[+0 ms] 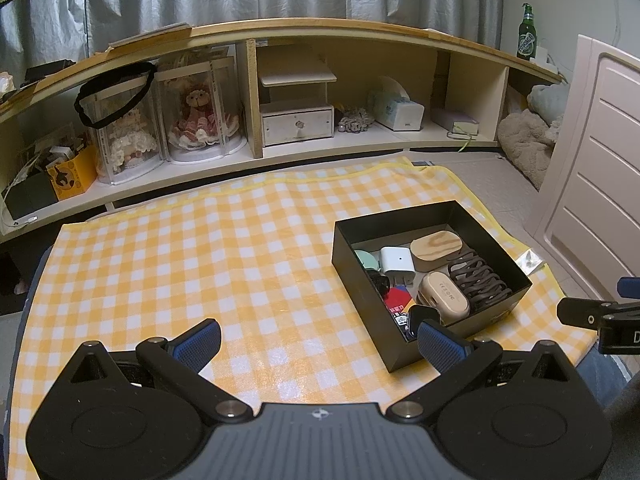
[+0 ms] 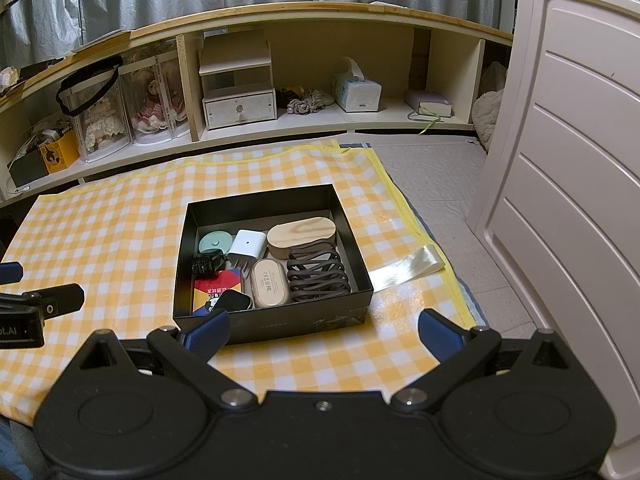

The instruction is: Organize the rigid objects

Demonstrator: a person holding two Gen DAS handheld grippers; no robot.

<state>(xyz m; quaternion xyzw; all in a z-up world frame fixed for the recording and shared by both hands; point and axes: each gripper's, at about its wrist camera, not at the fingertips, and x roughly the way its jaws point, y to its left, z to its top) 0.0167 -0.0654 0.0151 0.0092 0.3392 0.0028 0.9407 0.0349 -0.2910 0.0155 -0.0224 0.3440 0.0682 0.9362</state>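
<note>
Looking down at the checked cloth point(image 2: 120, 216), we hold both grippers wide and empty. Our right gripper point(image 2: 324, 330) hovers just before the black box point(image 2: 280, 322); our left gripper point(image 1: 320, 338) sits at the box's near left corner. Inside the box lie a wooden block point(image 2: 302, 236), white charger point(image 2: 248, 244), beige case point(image 2: 270, 282), brown claw clip point(image 2: 318, 276), mint disc point(image 2: 214, 242) and red card point(image 2: 216, 292). Right of the box a clear strip point(image 2: 404, 270) rests on the cloth.

"TUBORG" on the green bottle point(image 1: 527, 34); "CE" on the beige case point(image 2: 269, 282).
</note>
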